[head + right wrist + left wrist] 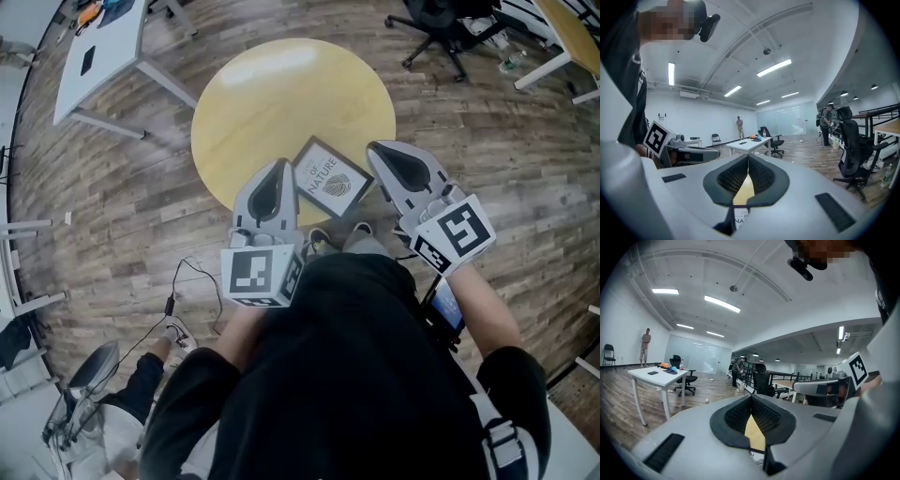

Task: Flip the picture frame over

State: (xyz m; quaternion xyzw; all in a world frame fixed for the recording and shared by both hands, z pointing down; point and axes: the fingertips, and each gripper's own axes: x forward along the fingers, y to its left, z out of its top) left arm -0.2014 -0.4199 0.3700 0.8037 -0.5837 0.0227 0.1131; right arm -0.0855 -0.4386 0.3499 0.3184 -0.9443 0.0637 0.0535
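Frame [330, 178] lies print-up, apparently flat, near round table's [272, 94] edge.

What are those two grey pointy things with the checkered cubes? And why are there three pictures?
They are hand tools, not robot arms. A person in a black top holds a grey two-jaw gripper in each hand: the left gripper and the right gripper. One picture comes from a camera on the person's head, looking down. The other two come from cameras riding on the grippers. On the round yellow wooden table lies a dark-rimmed picture frame, print side up. Both grippers are shut and hold nothing.
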